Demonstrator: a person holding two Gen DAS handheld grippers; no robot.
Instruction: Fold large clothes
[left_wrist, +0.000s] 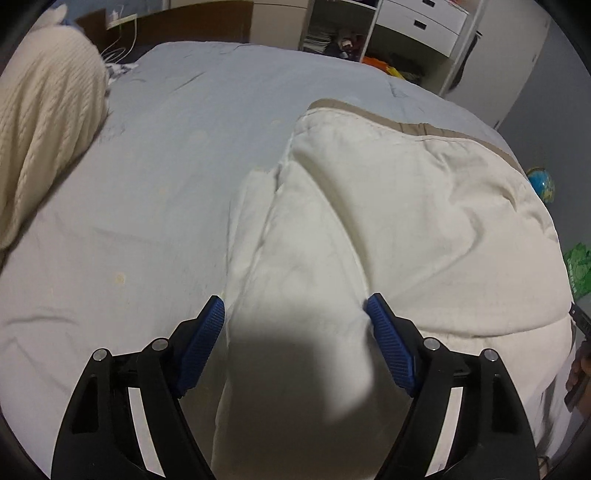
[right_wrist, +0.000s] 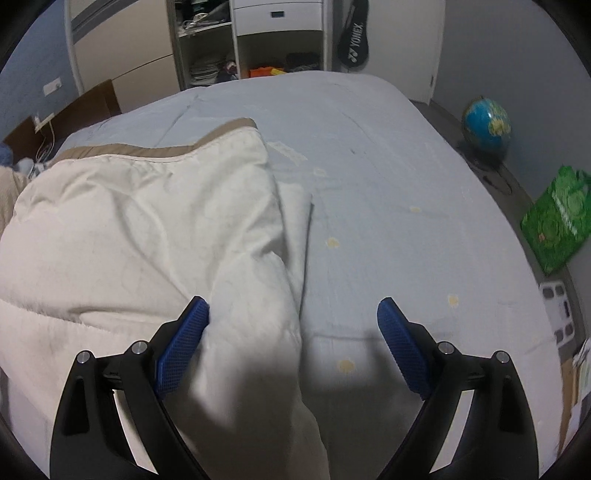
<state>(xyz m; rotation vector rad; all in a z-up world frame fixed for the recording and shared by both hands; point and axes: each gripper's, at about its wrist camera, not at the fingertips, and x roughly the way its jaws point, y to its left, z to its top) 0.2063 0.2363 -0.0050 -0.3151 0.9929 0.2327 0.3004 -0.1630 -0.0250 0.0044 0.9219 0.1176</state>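
A thick white comforter (left_wrist: 406, 221) with a tan border lies bunched on the pale blue bed (left_wrist: 147, 184). My left gripper (left_wrist: 293, 314) stands wide over its near left fold. That fold fills the whole gap, and both blue pads (left_wrist: 388, 343) press its sides. In the right wrist view the same comforter (right_wrist: 129, 229) covers the left half. Its right edge rises between the fingers of my right gripper (right_wrist: 293, 310). The cloth leans on the left pad (right_wrist: 181, 350). The right pad (right_wrist: 402, 350) is clear of it, over bare sheet (right_wrist: 388, 184).
A cream knitted blanket (left_wrist: 48, 122) is heaped at the bed's far left. Beyond the bed stand open shelves (right_wrist: 207, 44), white drawers (left_wrist: 424, 26) and a hanging racket bag (right_wrist: 352, 40). On the floor to the right are a globe (right_wrist: 487, 123) and a green bag (right_wrist: 557, 225).
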